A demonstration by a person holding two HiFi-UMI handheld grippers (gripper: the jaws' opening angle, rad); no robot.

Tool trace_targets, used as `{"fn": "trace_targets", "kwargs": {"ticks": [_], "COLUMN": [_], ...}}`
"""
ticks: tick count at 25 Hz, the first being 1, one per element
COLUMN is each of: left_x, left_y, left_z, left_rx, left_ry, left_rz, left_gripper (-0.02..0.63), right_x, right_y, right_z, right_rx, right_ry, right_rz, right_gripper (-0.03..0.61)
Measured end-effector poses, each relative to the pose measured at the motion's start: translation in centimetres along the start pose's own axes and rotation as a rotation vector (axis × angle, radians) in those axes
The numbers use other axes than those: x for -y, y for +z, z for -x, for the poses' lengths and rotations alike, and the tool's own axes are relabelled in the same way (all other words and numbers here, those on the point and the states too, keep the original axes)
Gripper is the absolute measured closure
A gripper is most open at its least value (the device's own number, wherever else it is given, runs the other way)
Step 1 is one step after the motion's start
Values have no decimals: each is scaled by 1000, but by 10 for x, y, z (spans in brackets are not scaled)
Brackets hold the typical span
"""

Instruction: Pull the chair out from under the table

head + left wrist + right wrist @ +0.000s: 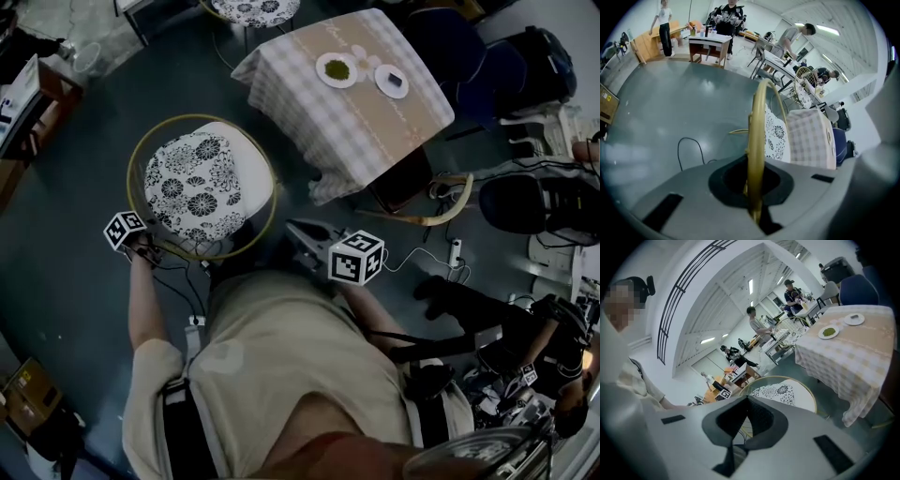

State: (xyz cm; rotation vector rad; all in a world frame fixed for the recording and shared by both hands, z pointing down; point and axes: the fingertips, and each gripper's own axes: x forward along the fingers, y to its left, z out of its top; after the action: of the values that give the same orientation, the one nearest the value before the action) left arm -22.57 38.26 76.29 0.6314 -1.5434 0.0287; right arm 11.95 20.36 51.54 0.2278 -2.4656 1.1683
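Head view: floral-cushion chair (192, 183) stands clear of the checked-cloth bench (281, 84), at its 8 o'clock, so the pull looks nearly done. Left gripper (141, 246) sits at the hoop's 7 o'clock edge. Right gripper (307, 234) is at the chair's 4 o'clock, apart from it. Runner script too small to read.
Left gripper view: fingers (693, 197) clamped on the gold hoop rim (757, 136), likely as a handle for dragging.
Right gripper view: fingers (684, 437) closed together, nothing held, chair at 12 o'clock.

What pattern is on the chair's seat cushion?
Black flowers on white; seat cushion shows best in head view.
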Motion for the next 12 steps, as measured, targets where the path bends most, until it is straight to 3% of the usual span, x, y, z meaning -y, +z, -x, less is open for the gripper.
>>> {"fn": "trace_targets", "kwargs": {"ticks": [12], "left_x": [-34], "left_y": [2], "left_z": [15], "left_rx": [7], "left_ry": [21], "left_rz": [17], "left_gripper": [607], "right_x": [-8], "right_y": [-2], "right_z": [-7], "right_rx": [-3], "right_ry": [-4], "right_rz": [-1], "right_gripper": [569]}}
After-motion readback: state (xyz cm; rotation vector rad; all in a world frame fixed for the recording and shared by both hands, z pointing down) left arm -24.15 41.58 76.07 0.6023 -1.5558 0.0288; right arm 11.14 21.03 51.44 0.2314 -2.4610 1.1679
